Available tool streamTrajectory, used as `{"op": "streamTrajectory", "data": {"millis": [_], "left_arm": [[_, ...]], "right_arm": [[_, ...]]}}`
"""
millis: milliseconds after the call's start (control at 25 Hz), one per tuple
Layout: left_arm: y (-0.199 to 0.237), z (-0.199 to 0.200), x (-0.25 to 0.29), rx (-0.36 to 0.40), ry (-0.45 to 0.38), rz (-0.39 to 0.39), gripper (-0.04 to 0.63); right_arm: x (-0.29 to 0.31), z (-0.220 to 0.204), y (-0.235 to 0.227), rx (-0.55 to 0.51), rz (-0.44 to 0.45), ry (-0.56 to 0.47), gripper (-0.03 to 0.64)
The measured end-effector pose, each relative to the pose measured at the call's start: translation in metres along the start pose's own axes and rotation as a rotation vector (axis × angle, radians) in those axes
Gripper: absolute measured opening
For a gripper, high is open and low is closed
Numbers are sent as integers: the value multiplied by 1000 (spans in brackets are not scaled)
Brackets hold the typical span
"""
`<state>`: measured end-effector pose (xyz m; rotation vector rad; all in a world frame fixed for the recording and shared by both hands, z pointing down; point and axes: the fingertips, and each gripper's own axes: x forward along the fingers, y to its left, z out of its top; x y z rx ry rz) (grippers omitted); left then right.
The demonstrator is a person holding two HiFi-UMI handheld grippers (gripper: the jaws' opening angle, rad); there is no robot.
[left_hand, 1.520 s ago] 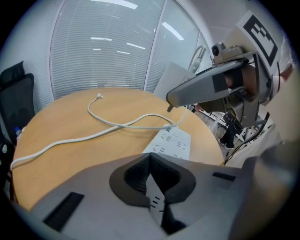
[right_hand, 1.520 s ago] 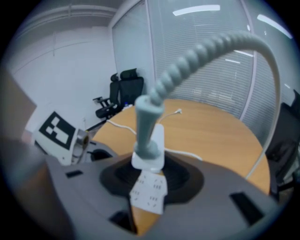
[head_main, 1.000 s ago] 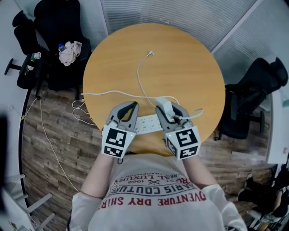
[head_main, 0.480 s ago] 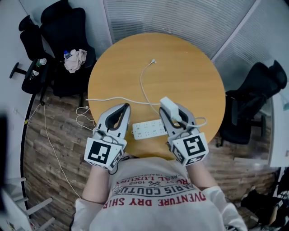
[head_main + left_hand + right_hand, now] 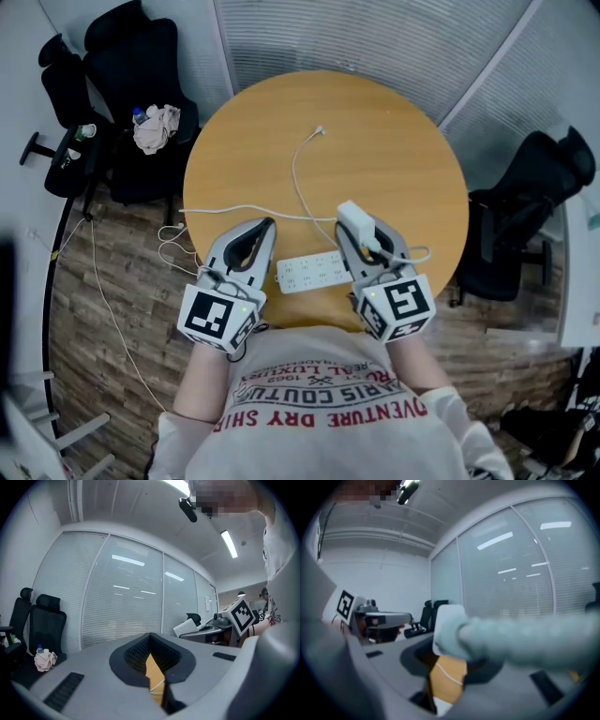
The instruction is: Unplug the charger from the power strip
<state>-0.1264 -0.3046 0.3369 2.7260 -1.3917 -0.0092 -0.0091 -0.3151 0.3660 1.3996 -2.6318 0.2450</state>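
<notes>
The right tongs (image 5: 364, 239) are clamped on the white charger (image 5: 351, 219), holding it up off the round worktop (image 5: 394, 141), unplugged from the power strip (image 5: 314, 270) (which lies flat between the two tongs). The left tongs (image 5: 265, 227) are closed on nothing, just beside the strip.

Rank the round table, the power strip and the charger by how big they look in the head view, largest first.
1. round table, by far the largest.
2. power strip.
3. charger, the smallest. It is held above the table in the right gripper, nearer the camera, so it looks bigger than it is.
</notes>
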Motion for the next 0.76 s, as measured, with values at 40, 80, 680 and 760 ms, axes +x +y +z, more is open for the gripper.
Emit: {"op": "streamTrajectory", "data": {"millis": [40,80,680,760], "left_arm": [[1,0,0,0,0,-1,34],[2,-1,1,0,2,-2,34],[-6,-14,9,-15,43,-30,34],[-3,-15,7,-27,45,-22,34]], "right_arm": [[1,-1,1,1,0,1,153],[2,-1,2,2,1,3,153],[2,-13,4,30,-2,23,153],[3,-14,3,40,-7,28,153]]}}
